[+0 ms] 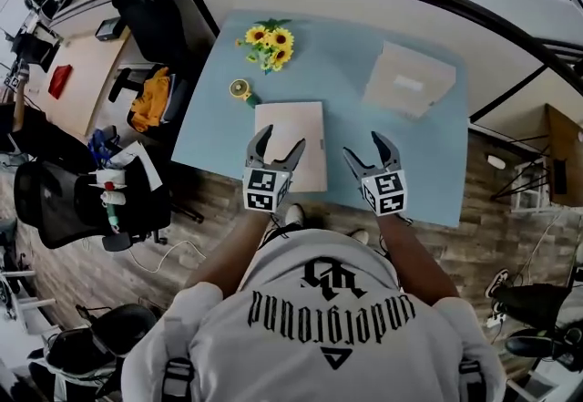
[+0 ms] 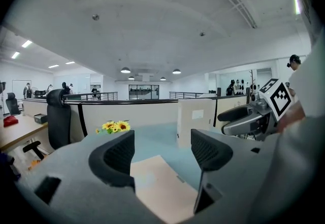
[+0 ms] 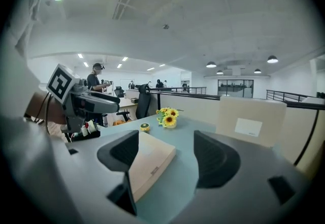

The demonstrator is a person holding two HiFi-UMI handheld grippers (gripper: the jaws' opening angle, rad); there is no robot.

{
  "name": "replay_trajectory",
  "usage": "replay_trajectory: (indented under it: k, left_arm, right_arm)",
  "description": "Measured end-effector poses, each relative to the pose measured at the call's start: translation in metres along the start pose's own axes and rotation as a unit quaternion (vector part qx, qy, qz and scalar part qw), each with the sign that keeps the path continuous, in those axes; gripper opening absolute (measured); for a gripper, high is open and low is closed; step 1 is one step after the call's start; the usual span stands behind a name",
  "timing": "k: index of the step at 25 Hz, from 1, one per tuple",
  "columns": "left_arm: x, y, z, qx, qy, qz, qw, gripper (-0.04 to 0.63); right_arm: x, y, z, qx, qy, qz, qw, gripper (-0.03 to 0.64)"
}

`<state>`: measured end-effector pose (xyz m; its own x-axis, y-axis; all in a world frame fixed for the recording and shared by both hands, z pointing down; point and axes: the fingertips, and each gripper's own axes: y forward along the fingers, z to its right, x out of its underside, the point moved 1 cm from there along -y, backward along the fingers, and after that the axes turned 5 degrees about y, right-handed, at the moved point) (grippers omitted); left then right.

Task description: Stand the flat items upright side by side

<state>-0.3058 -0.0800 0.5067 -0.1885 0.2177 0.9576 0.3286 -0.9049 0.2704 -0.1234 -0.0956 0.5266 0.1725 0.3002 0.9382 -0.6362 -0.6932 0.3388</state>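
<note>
Open-plan office space spreads all round, with a white ribbed ceiling, round hanging lamps, low partition walls topped by dark rails, and a wood-plank floor where a black padded chair stands off to the left. At the middle lies a smooth, matte, pale blue rectangular surface. A flat beige cardboard box with a white label stands upright toward the far right of it. A second flat box of the same plain beige card lies face down near the person's edge, well apart from the first. The left tool, grey with dark ribbed pads, hangs over the near end of this lying box, its jaws apart and nothing between them. The right tool hangs just beside the box's right edge over bare blue, its jaws likewise apart and empty. A small bunch of yellow sunflowers sits at the far left, with a little round yellow object near it.
</note>
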Motion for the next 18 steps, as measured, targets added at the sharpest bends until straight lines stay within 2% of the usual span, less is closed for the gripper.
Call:
replay_trajectory:
  k: [9, 18]
  left_arm:
    - [0.04, -0.008, -0.088, 0.02, -0.026, -0.035, 0.9988, 0.362]
    - [0.081, -0.002, -0.111, 0.059, -0.053, -0.08, 0.9937, 0.367]
  right_arm:
    - [-0.006, 0.073, -0.059, -0.001, 0.009, -0.029, 1.0, 0.345]
    - [0.016, 0.115, -0.069, 0.004, 0.038, -0.08, 0.996, 0.348]
